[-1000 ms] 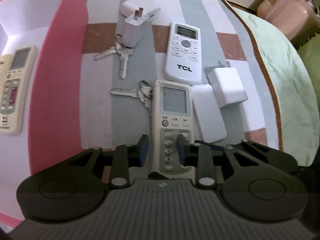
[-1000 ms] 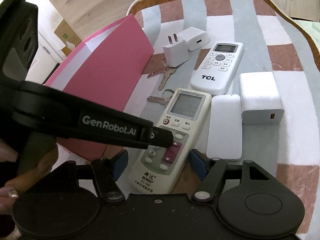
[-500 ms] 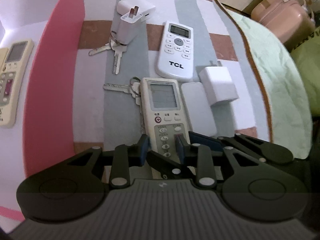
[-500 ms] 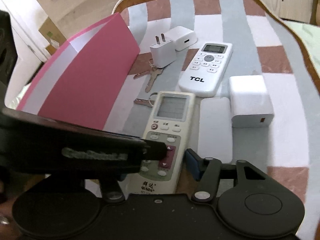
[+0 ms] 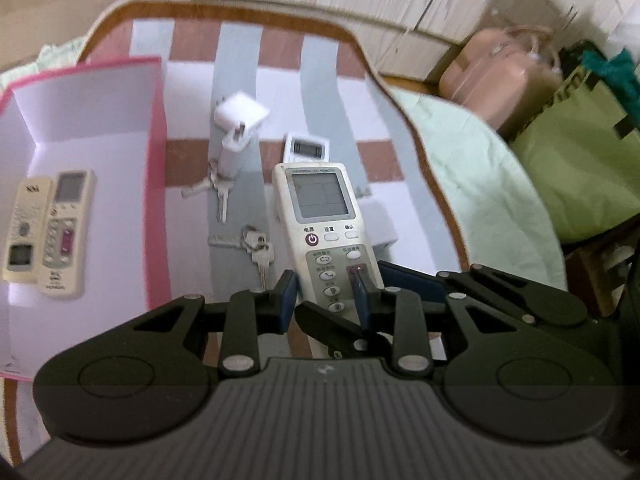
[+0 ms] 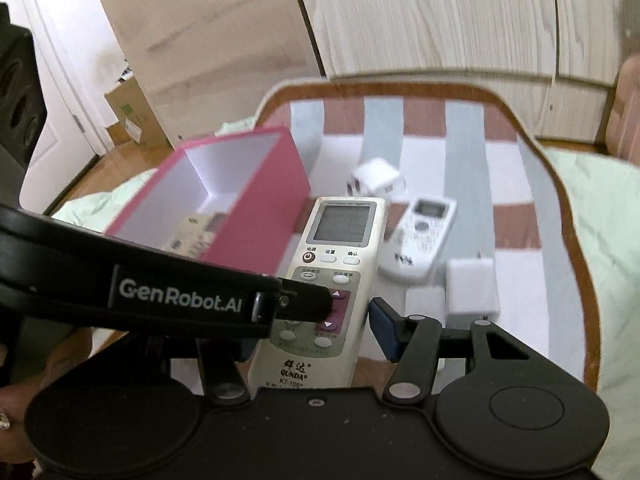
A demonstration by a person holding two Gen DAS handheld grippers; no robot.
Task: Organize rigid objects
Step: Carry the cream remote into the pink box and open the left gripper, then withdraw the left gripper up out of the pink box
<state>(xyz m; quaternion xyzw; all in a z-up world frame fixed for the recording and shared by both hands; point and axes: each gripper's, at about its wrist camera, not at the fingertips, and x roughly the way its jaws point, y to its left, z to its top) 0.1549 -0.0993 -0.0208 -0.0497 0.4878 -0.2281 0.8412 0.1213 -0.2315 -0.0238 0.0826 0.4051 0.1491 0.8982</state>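
So the cream Qunda remote [image 5: 325, 227] is up off the striped table [image 5: 352, 92], its near end pinched from both sides: the left gripper [image 5: 325, 295] is clamped on it, and the right gripper [image 6: 312, 332] is closed around it too. To the left sits the pink box [image 5: 158, 184] with two remotes [image 5: 48, 236] inside. Beyond are the keys [image 5: 256, 246], white chargers [image 5: 240, 118] and the TCL remote [image 6: 420, 240], all well clear.

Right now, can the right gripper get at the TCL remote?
Probably not: the right gripper seems shut on the QUNDA remote, which is raised in front of the TCL remote.
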